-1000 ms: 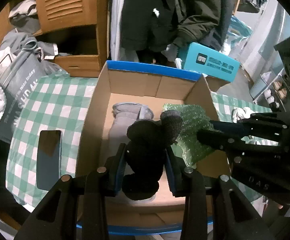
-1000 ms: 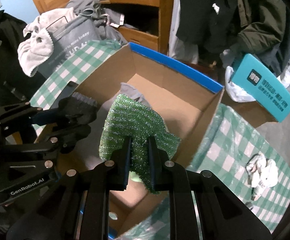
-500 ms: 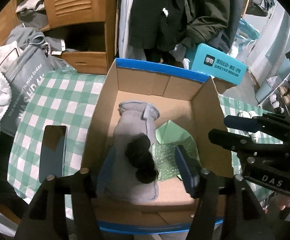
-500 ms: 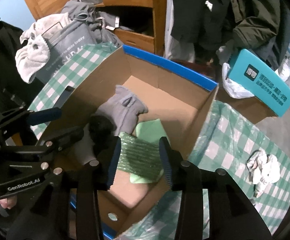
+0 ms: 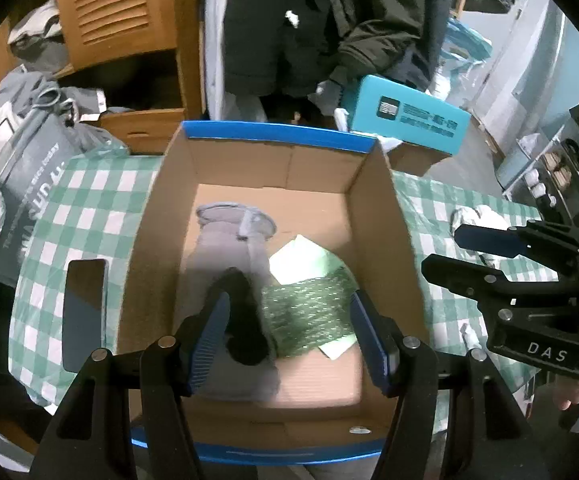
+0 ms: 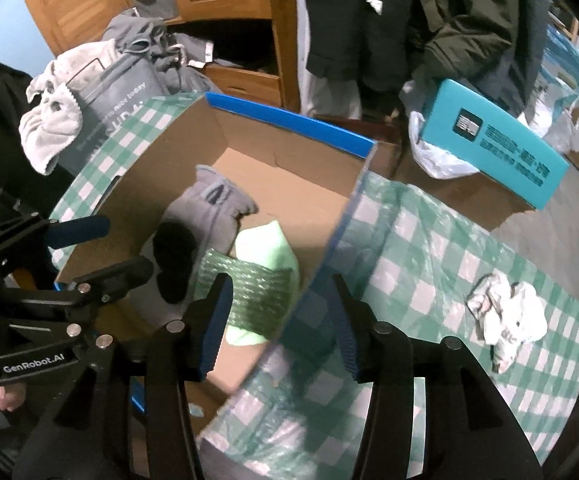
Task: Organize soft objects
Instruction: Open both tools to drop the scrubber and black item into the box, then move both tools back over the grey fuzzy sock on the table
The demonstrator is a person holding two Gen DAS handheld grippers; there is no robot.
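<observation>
Left gripper [image 5: 289, 336] sits low-centre in the left wrist view, jaws wide, holding nothing, above the cardboard box [image 5: 373, 216]. Inside the box: grey cloth [image 5: 225, 248] centre-left, black soft item [image 5: 245, 320] lying on its lower end, green sparkly scrubber [image 5: 309, 312] just right of the black one, touching it, w/ a pale green cloth [image 5: 301, 260] under the scrubber. Right gripper [image 6: 279, 328] is at bottom centre of the right wrist view, jaws also wide & empty, straddling the box's right wall (blue-edged). White crumpled rag [image 6: 505, 320] lies at right of that frame on the green checked tablecloth [image 6: 429, 248], well apart from the box. Teal carton [image 6: 497, 140] upper right; dark phone [image 5: 83, 312] lower left of the left view, beside the box.
</observation>
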